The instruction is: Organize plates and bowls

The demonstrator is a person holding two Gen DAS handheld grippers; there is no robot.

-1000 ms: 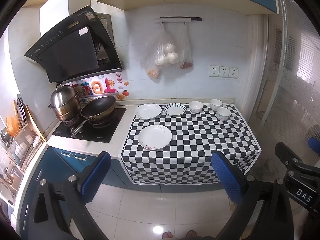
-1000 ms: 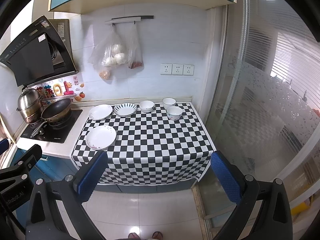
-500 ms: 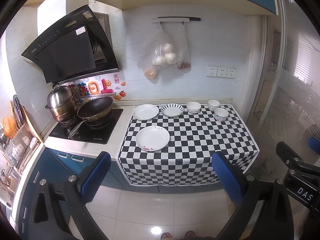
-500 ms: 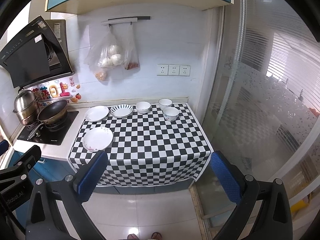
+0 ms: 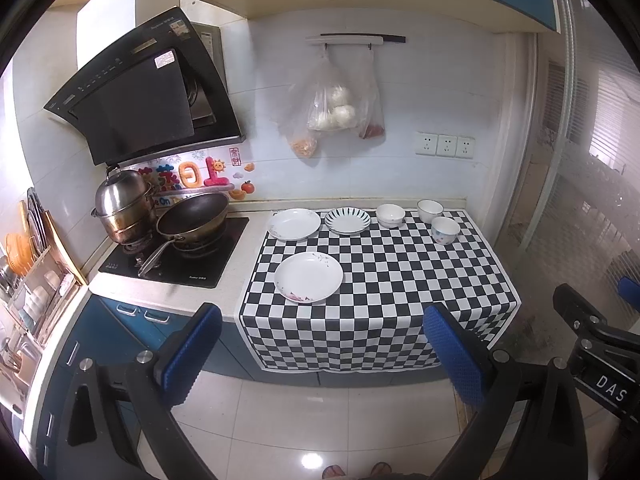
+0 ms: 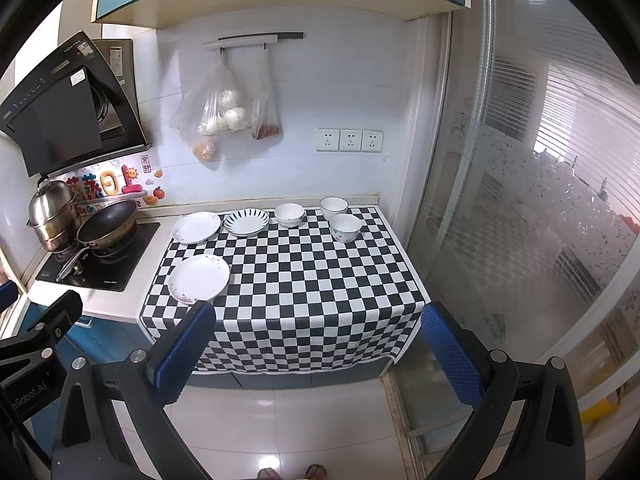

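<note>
Since the earlier frames both grippers have drawn closer to the counter: the checkered cloth and its dishes now sit larger and slightly lower in each wrist view, while the dishes themselves lie in the same arrangement as before.

The left gripper (image 5: 322,350) is spread wide, its blue pads holding and touching nothing, hanging over the tiled floor short of the counter's front edge. The right gripper (image 6: 316,354) is likewise wide apart and empty, short of the draped cloth.

Ahead of the left gripper, nearest to it, a large white plate (image 5: 308,282) rests on the checkered tablecloth (image 5: 400,280) near the cloth's left side. Beyond it, along the far edge by the wall, stand a second white plate (image 5: 294,223), half off the cloth onto the counter, then just to its right a striped plate (image 5: 347,221), then a white bowl (image 5: 390,215). Farther right are two more bowls close together: a rimmed bowl (image 5: 430,211) at the back and a spotted bowl (image 5: 445,230) just in front of it.

Off to the left of the left gripper, a dark wok (image 5: 193,218) and a steel steamer pot (image 5: 124,208) sit on the black stove (image 5: 176,260). Plastic bags (image 5: 332,108) hang on the wall above the dishes.
</note>
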